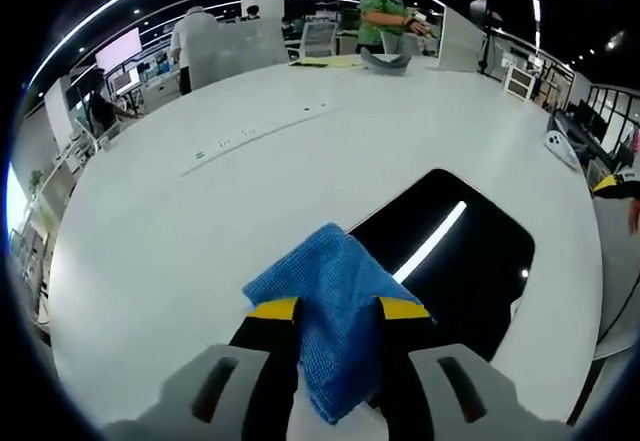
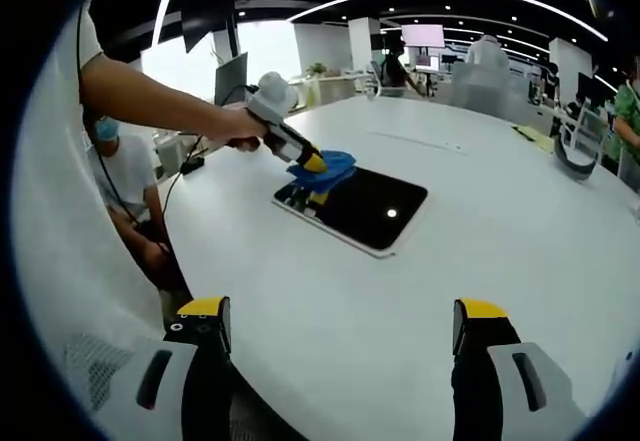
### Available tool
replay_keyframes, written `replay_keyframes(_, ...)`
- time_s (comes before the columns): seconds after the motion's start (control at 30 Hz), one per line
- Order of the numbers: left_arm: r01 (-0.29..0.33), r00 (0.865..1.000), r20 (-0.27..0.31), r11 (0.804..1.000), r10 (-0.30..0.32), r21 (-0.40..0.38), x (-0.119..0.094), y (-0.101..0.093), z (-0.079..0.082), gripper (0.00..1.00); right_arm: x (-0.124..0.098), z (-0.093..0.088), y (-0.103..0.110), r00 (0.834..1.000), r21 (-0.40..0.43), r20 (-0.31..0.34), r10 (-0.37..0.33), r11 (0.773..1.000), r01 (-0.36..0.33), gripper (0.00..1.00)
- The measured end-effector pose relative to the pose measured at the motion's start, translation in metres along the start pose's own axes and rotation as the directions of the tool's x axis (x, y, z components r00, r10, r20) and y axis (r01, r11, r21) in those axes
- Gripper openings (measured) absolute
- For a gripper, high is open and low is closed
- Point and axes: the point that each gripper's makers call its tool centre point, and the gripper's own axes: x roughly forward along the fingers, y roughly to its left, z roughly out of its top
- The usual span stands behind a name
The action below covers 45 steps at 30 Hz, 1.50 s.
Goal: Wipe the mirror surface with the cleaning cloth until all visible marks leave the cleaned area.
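Left gripper [image 1: 338,309] clamped on the blue microfibre cleaning cloth [image 1: 330,301]; cloth rests on the near edge of the dark rectangular mirror [image 1: 455,261], which lies flat on the white round table [image 1: 250,191]. Right gripper view: left gripper [image 2: 312,164] and cloth [image 2: 325,169] at the mirror's [image 2: 365,206] far-left corner, person's hand [image 2: 235,126] on the handle. Right gripper [image 2: 340,326] jaws wide apart, holding nothing, over bare table well short of the mirror.

Around: grey tray-like object [image 1: 385,61] at the far table edge, yellow papers [image 1: 330,61] beside it. Nothing between the right gripper and the mirror. Mirror reflects a ceiling light strip. Open-plan office, monitors, several people standing and seated.
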Motion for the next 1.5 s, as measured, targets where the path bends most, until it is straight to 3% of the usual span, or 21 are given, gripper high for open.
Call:
replay_keyframes(0.2, -0.006, 0.999, 0.032, 1.000, 0.005, 0.016, -0.007, 0.002, 0.009, 0.31, 0.000, 0.001, -0.001, 1.000, 0.000, 0.004, -0.001, 1.000, 0.001, 0.91)
replay_keyframes(0.47, -0.008, 0.998, 0.061, 1.000, 0.007, 0.022, -0.011, 0.004, 0.016, 0.15, 0.001, -0.001, 0.001, 1.000, -0.003, -0.005, 0.004, 1.000, -0.004, 0.91)
replay_keyframes(0.7, 0.009, 1.000, 0.021, 1.000, -0.009, -0.014, -0.003, 0.003, 0.008, 0.03, 0.000, -0.002, 0.002, 1.000, -0.003, -0.008, 0.003, 1.000, -0.004, 0.91)
replay_keyframes(0.93, 0.010, 1.000, 0.007, 1.000, -0.010, 0.002, -0.001, 0.003, 0.004, 0.04, -0.001, -0.003, 0.003, 1.000, -0.001, -0.010, 0.002, 1.000, -0.002, 0.91)
replay_keyframes(1.1, -0.006, 1.000, 0.014, 0.999, 0.005, 0.040, 0.000, 0.004, 0.005, 0.13, 0.000, -0.003, 0.003, 1.000, 0.003, -0.012, 0.002, 1.000, -0.002, 0.90)
replay_keyframes(1.5, 0.005, 1.000, 0.000, 0.998, -0.005, 0.069, 0.005, 0.007, 0.002, 0.17, 0.000, -0.003, 0.002, 1.000, 0.009, -0.014, 0.000, 1.000, 0.000, 0.90)
